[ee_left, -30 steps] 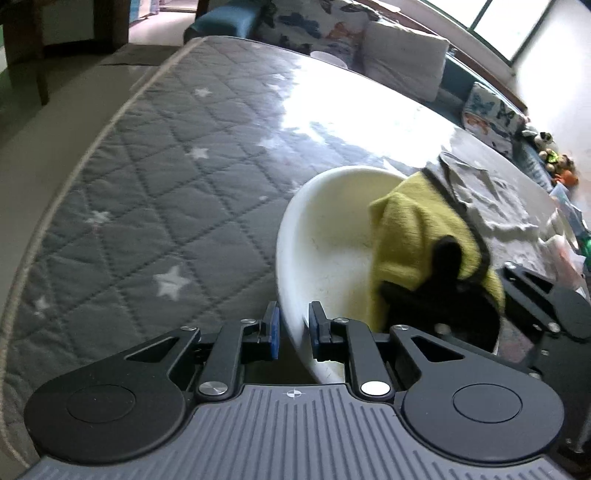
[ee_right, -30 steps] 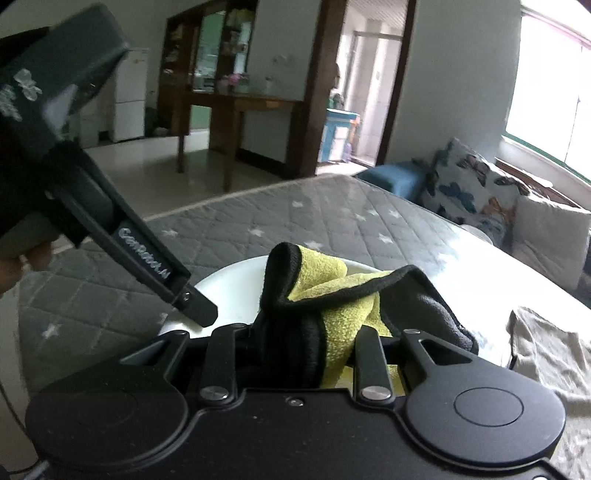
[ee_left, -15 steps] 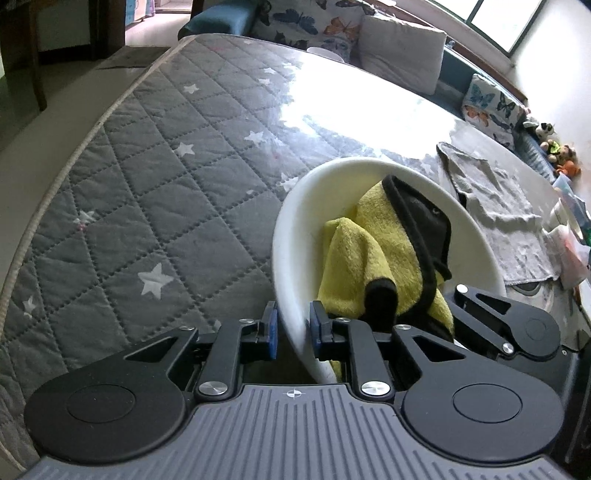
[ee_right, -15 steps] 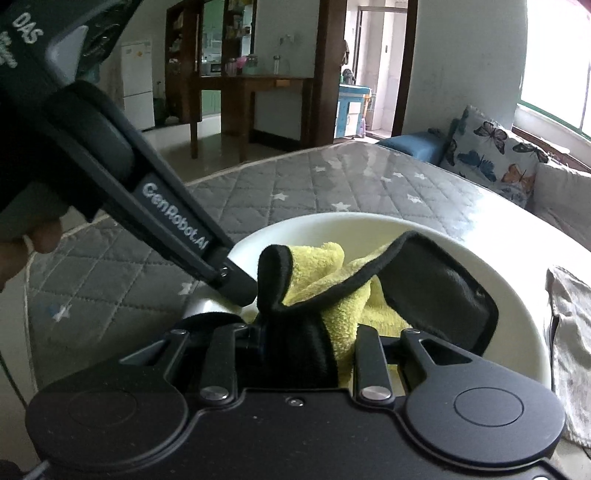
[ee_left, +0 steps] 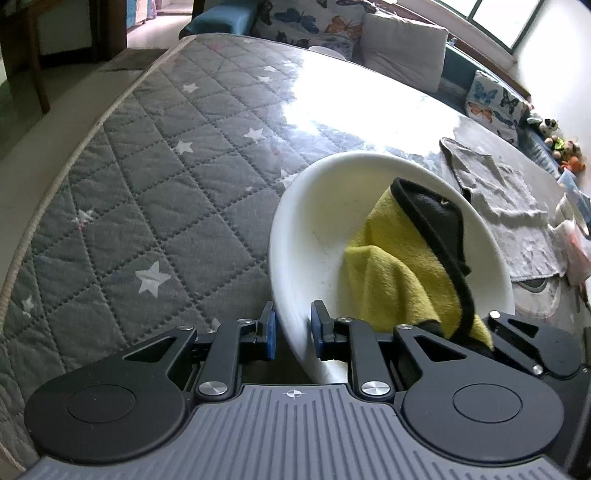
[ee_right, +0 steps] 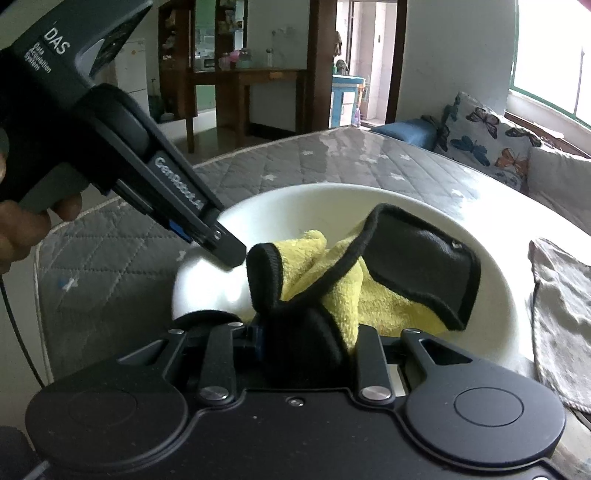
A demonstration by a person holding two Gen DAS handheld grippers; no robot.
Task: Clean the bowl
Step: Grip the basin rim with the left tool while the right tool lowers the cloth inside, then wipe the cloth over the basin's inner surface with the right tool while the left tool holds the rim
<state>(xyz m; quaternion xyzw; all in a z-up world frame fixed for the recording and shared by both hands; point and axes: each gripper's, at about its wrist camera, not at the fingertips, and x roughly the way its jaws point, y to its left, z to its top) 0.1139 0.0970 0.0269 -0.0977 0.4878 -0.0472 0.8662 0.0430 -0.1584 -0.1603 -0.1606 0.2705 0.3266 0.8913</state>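
Observation:
A white bowl (ee_left: 317, 221) sits tilted on the grey quilted table cover. My left gripper (ee_left: 293, 330) is shut on its near rim, one blue-padded finger outside and one inside. A yellow cloth with black trim (ee_left: 399, 273) lies bunched inside the bowl. In the right wrist view the bowl (ee_right: 495, 273) fills the middle, and my right gripper (ee_right: 306, 339) is shut on the black-edged end of the cloth (ee_right: 369, 295), pressing it against the bowl's inside. The left gripper's body (ee_right: 110, 133) comes in from the upper left, held by a hand.
A grey rag (ee_left: 506, 192) lies spread on the table to the right of the bowl, with cups and small items (ee_left: 572, 218) beyond it. Cushions and a sofa (ee_left: 402, 33) line the far side. The table edge (ee_left: 74, 155) curves along the left.
The cloth has slid across the bowl's inside, from covering the right half to a lower bunch with more white surface showing. The left gripper keeps its hold on the rim.

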